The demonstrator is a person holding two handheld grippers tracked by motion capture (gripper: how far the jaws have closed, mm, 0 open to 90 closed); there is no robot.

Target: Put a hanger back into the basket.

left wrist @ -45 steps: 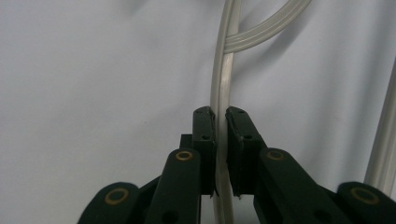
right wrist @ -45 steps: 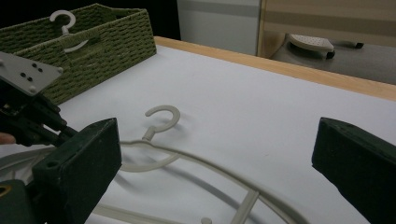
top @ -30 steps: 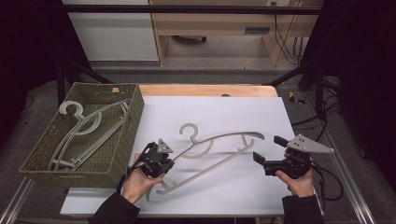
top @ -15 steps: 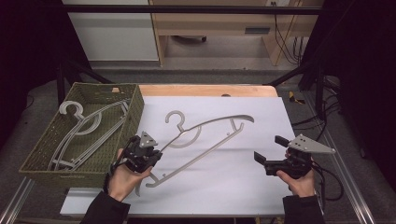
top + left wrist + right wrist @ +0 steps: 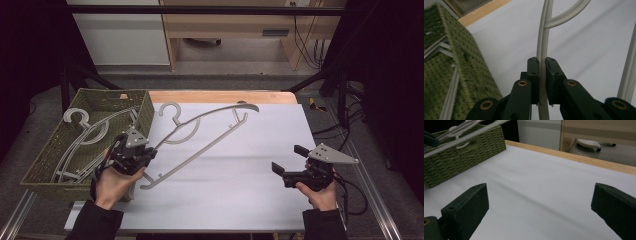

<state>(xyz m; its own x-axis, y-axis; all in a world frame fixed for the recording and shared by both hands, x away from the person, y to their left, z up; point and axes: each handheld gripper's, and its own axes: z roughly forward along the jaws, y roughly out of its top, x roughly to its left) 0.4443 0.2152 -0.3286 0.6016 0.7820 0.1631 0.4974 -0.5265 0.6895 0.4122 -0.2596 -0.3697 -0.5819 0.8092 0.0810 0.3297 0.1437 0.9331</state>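
The grey hanger (image 5: 205, 131) stretches across the middle of the high view, from its hook (image 5: 171, 111) just right of the basket's upper corner, along a curved shoulder to a tip in the upper centre of the frame, with its straight lower bar running down to the lower left. You hold it by the lower-left end of its shoulder: your left gripper (image 5: 134, 152) sits at the left of the frame, right beside the basket's near corner, and the hanger fans out from it up and to the right. In the left gripper view the jaws stand pinched on the shoulder rod (image 5: 543, 50), which passes straight up between the pads (image 5: 533, 72) to where the hook's curve branches off at the top of the frame; the lower bar (image 5: 629, 72) shows at the right edge.

The green woven basket (image 5: 50, 160) fills the left side of the high view and holds more grey hangers (image 5: 87, 132). The white tabletop (image 5: 260, 165) lies under the held hanger.

Your right gripper (image 5: 290, 161) is in the lower right of the high view, well apart from the hanger, jaws spread wide with nothing between them. In the right gripper view, both jaws flank bare tabletop (image 5: 544, 195), with the basket (image 5: 464, 155) in the upper left.
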